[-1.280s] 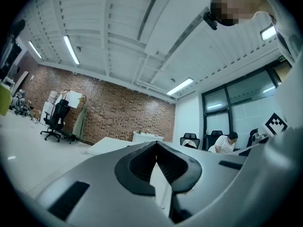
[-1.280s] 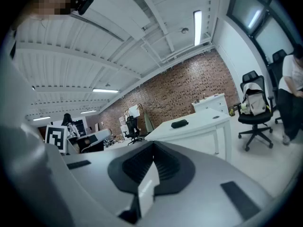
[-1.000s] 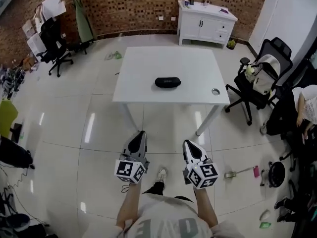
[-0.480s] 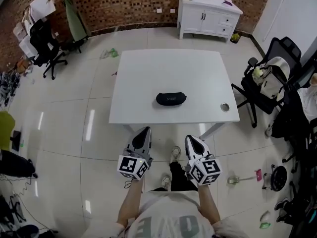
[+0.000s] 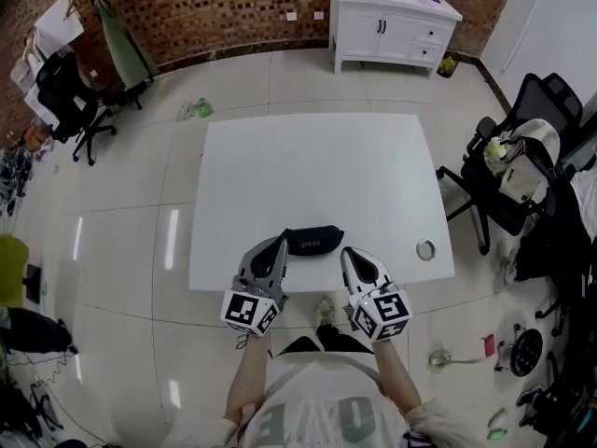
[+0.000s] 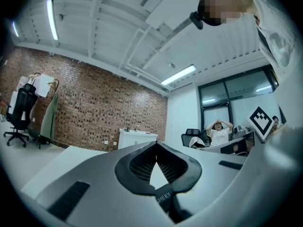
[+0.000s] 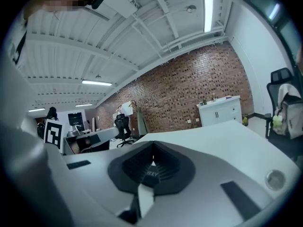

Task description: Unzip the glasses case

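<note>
A black zipped glasses case (image 5: 314, 241) with pale lettering lies near the front edge of the white table (image 5: 317, 161). My left gripper (image 5: 277, 242) sits just left of the case's left end, jaws shut and empty. To the right of the case's other end is my right gripper (image 5: 346, 252), also shut with nothing held. In the left gripper view the case (image 6: 164, 198) shows low behind the closed jaw tips (image 6: 155, 144). The right gripper view shows the case (image 7: 151, 174) through the gap under its tips (image 7: 152, 146). Whether either gripper touches the case I cannot tell.
A small round metal ring (image 5: 426, 248) lies on the table's right front part. A black office chair with a bag (image 5: 518, 171) stands to the right of the table. A white cabinet (image 5: 392, 12) stands against the brick wall behind, and another chair (image 5: 61, 91) at far left.
The person has walked up to the table. Both grippers have moved from above the floor to over the table's front edge, either side of the case. The jaws stay shut.
</note>
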`<state>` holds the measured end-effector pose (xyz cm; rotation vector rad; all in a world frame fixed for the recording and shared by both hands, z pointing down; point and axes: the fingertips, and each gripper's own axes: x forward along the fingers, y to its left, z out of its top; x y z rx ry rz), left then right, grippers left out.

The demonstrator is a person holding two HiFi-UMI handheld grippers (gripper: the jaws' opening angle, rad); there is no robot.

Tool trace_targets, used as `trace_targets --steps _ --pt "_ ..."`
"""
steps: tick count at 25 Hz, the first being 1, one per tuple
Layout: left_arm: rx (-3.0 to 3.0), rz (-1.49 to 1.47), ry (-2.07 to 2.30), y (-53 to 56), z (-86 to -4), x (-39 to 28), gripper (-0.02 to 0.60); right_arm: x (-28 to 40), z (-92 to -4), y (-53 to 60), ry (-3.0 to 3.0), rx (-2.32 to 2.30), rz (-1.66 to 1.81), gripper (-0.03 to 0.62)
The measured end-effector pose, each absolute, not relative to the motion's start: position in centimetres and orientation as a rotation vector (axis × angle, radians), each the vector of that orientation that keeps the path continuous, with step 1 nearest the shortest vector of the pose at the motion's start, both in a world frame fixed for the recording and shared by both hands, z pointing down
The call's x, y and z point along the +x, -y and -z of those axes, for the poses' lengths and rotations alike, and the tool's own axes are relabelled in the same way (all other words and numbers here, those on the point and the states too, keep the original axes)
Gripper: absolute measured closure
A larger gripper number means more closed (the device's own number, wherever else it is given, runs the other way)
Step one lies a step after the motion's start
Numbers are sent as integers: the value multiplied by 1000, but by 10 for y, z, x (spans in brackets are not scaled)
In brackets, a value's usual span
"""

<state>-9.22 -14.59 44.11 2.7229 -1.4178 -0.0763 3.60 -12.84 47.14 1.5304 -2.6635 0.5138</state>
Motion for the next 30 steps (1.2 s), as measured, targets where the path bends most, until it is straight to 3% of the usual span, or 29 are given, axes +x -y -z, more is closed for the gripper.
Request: trace_targets --steps 7,18,30 --pt "2726 8 1398 206 -449 -92 575 43 -481 186 2645 1511 -559 594" --pt "2830 -391 844 221 -523 -89 575 25 -596 150 2322 1234 -897 592" --pt "2601 -722 635 245 -603 -78 575 -13 -629 148 2243 1038 -911 592"
